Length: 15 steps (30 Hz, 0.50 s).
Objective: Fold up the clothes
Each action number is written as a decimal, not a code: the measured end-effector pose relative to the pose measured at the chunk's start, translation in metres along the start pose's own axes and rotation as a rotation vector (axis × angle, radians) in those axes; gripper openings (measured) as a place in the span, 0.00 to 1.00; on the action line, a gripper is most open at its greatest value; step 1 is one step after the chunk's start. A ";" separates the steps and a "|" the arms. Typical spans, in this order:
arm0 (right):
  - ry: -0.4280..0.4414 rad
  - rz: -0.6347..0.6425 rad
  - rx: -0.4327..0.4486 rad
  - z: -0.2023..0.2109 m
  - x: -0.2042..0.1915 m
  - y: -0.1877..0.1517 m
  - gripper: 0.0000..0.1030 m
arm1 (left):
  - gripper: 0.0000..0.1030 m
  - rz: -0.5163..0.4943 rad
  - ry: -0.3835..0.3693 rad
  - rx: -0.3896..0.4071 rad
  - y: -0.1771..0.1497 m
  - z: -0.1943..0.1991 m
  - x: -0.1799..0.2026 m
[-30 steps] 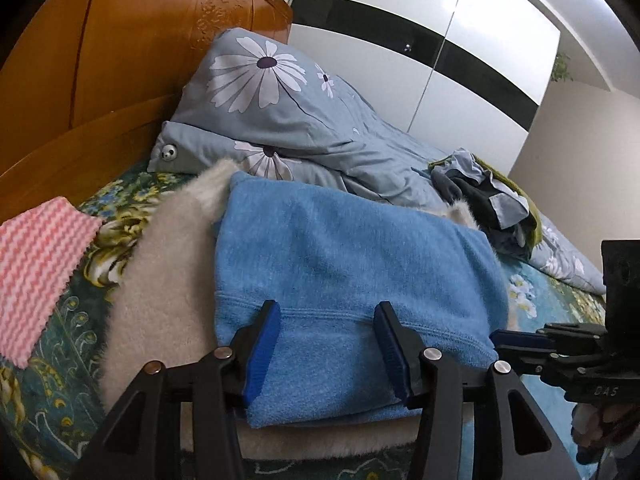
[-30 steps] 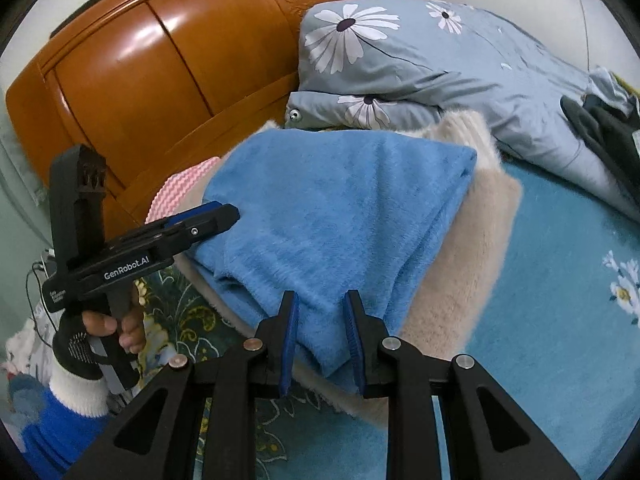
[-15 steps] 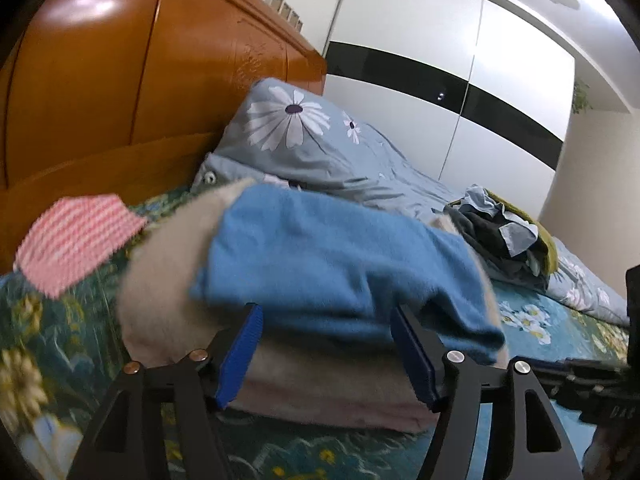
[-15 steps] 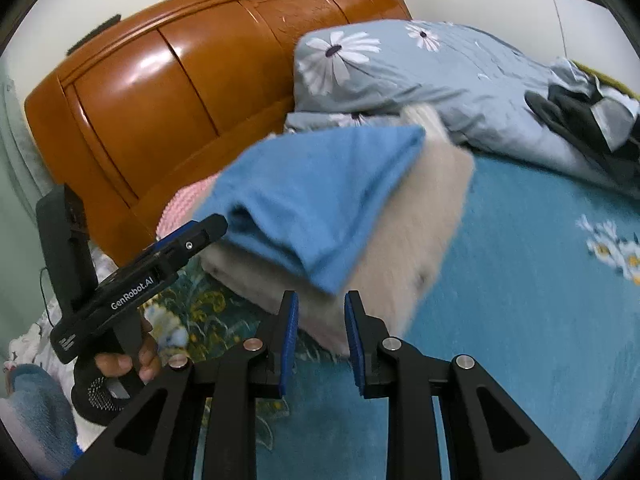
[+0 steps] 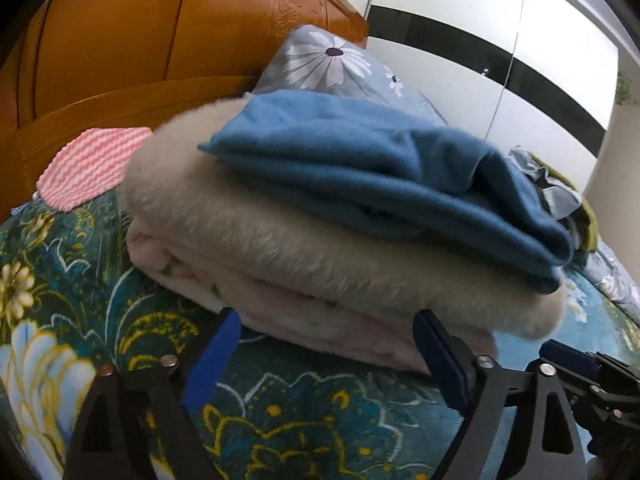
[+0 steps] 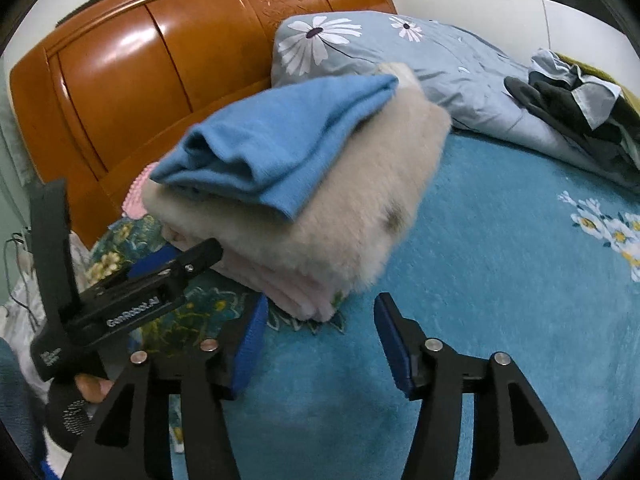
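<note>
Risk: both grippers, left (image 5: 326, 354) and right (image 6: 318, 344), opening, holding nothing, near stack edge. Blue top (image 6: 280, 144) sits loose on fleece (image 6: 352, 208); may slide off if nudged.

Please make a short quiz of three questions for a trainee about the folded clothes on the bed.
1. True or false: the folded blue fleece garment lies on top of the folded cream fluffy garment.
2. What stands behind the pile? A) glossy orange wooden headboard B) window C) desk
3. Fill in: the left gripper and the right gripper hold ____.

Key: 1 true; 2 A; 3 nothing. Both jaws are opening and nothing is clamped; the pile's lower edge sits just ahead of each.
</note>
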State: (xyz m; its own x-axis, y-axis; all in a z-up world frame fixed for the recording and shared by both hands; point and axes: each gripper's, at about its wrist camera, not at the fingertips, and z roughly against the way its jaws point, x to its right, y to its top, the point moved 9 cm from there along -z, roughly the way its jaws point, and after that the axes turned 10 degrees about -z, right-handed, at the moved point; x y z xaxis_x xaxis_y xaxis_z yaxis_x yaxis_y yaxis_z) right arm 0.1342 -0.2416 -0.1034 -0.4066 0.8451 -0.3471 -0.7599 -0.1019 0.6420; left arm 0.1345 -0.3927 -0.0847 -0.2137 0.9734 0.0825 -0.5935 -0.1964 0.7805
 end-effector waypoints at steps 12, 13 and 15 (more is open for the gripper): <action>-0.083 -0.002 0.058 -0.015 0.014 -0.016 0.70 | 1.00 -0.067 0.071 -0.015 -0.009 -0.005 0.008; -0.084 -0.004 0.058 -0.015 0.015 -0.017 0.70 | 1.00 -0.068 0.081 -0.011 -0.009 -0.004 0.008; -0.085 -0.012 0.063 -0.014 0.016 -0.017 0.70 | 1.00 -0.065 0.103 -0.004 -0.009 -0.002 0.007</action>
State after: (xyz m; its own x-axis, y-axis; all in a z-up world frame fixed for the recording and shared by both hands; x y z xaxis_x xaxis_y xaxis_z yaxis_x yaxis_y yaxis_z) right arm 0.1333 -0.2336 -0.1294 -0.3511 0.8878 -0.2976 -0.7298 -0.0603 0.6810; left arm 0.1371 -0.3845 -0.0922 -0.2532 0.9669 -0.0320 -0.6117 -0.1343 0.7796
